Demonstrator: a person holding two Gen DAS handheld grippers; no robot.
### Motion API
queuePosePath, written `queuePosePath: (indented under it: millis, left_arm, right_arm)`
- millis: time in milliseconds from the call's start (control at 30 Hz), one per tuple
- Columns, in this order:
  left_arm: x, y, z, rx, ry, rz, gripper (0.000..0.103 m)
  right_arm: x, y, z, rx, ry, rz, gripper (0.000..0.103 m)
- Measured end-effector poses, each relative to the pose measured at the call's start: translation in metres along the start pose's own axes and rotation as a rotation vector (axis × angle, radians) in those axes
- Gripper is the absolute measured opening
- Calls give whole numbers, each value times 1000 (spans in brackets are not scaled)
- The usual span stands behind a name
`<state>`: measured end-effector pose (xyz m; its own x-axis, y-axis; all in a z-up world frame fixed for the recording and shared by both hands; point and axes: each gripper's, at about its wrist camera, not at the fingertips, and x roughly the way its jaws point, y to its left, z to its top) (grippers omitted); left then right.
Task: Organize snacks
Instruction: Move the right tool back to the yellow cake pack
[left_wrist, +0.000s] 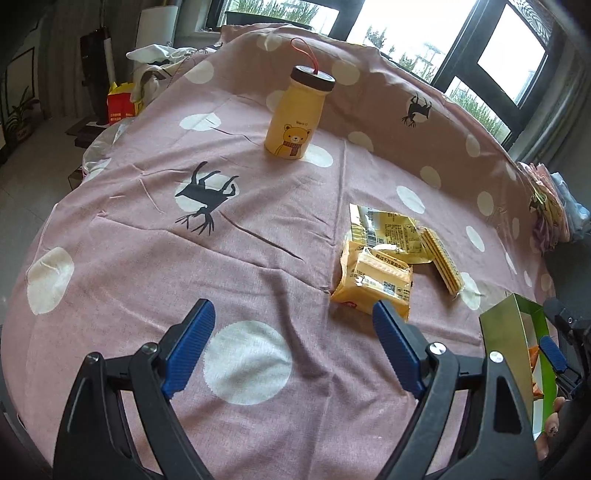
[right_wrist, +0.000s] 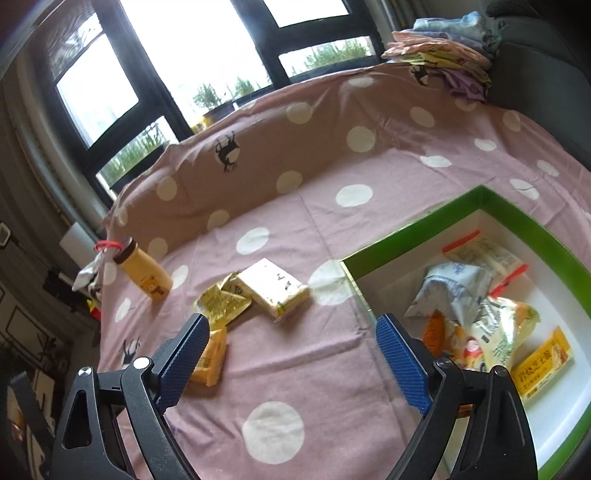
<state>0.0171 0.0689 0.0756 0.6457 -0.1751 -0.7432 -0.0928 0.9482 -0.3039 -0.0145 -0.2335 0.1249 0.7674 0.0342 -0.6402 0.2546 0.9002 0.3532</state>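
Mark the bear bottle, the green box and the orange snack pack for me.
bear bottle (left_wrist: 291, 122): left wrist view, yellow body.
green box (right_wrist: 413, 236): right wrist view, far wall.
orange snack pack (left_wrist: 373, 282): left wrist view, wrapper front.

open cloth (left_wrist: 147, 258) ahead, bottle (left_wrist: 299, 114) far, box (right_wrist: 406, 240) right

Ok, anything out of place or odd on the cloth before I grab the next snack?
Three snack packets lie loose in an overlapping heap on the cloth, outside the green box, which already holds several. The yellow bear bottle stands upright. No spill or damage is visible.
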Motion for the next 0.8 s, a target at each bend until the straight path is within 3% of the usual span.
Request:
queuePosePath:
  millis: [433, 600, 800]
  left_arm:
    - [30, -11, 9, 15, 74, -28, 87]
    - [43, -19, 19, 13, 114, -69, 87]
    - [61, -40, 45, 101, 153, -111, 87]
  right_arm:
    - [54, 71, -31, -204, 172, 11, 92]
    - [66, 79, -23, -218, 199, 8, 92]
    - [91, 82, 3, -162, 291, 43, 92]
